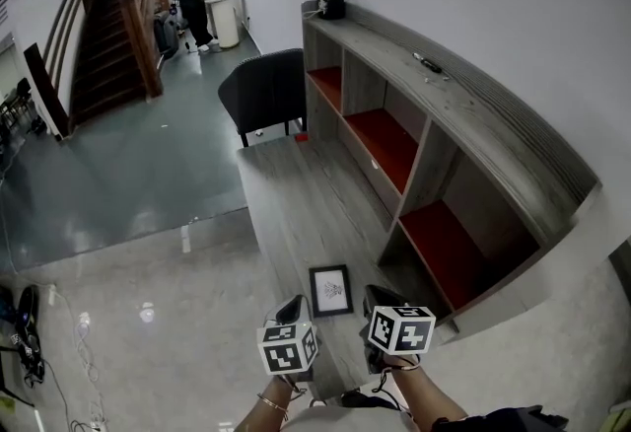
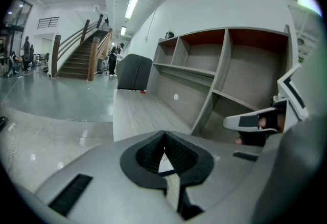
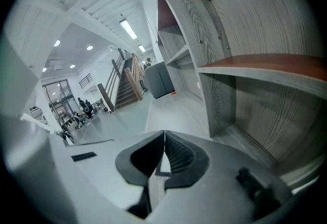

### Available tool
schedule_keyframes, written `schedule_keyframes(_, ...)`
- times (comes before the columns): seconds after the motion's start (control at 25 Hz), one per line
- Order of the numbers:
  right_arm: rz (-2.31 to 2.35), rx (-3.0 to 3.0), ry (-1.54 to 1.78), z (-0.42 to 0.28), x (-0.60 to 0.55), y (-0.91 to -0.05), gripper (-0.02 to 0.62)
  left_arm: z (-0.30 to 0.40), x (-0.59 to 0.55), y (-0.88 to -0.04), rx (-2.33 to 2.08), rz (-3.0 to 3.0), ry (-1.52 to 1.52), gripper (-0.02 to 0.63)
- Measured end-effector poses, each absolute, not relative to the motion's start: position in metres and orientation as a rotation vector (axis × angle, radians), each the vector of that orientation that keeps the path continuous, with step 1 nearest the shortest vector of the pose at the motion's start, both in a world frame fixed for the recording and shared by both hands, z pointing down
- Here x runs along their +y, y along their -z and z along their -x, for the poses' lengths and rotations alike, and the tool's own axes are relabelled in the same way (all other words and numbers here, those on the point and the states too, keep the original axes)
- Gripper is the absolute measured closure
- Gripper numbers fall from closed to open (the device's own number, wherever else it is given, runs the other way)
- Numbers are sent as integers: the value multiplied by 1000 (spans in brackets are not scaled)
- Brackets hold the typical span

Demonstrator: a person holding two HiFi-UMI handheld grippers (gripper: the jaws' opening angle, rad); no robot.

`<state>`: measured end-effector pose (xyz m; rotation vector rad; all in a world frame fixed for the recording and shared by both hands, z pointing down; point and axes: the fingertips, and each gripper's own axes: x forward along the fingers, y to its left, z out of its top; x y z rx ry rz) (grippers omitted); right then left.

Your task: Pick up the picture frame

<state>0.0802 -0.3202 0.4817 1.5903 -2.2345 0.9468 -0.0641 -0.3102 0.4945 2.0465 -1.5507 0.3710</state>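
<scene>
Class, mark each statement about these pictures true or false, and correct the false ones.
1. The picture frame lies flat on the wooden floor. True.
2. The left gripper is clamped on the picture frame. False: its jaws are together on nothing, and the frame lies on the floor, ungripped.
3. The shelf unit has compartments with red bottoms. True.
4. The black chair stands right beside the grippers. False: it stands at the far end of the wooden floor.
5. The right gripper has its jaws wide apart. False: they are together.
</scene>
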Motion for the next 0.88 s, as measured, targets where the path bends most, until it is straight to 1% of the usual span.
schedule_keyframes(0.64,-1471,-2110,-1112,-75,-309,-563,563,71,-298,-563,-1521,-1901,-480,592)
schedule_keyframes(0.88,-1440,-2050,-1157,-76,-301,-602,563,75,-291,-602,-1498,-1842,-505,592)
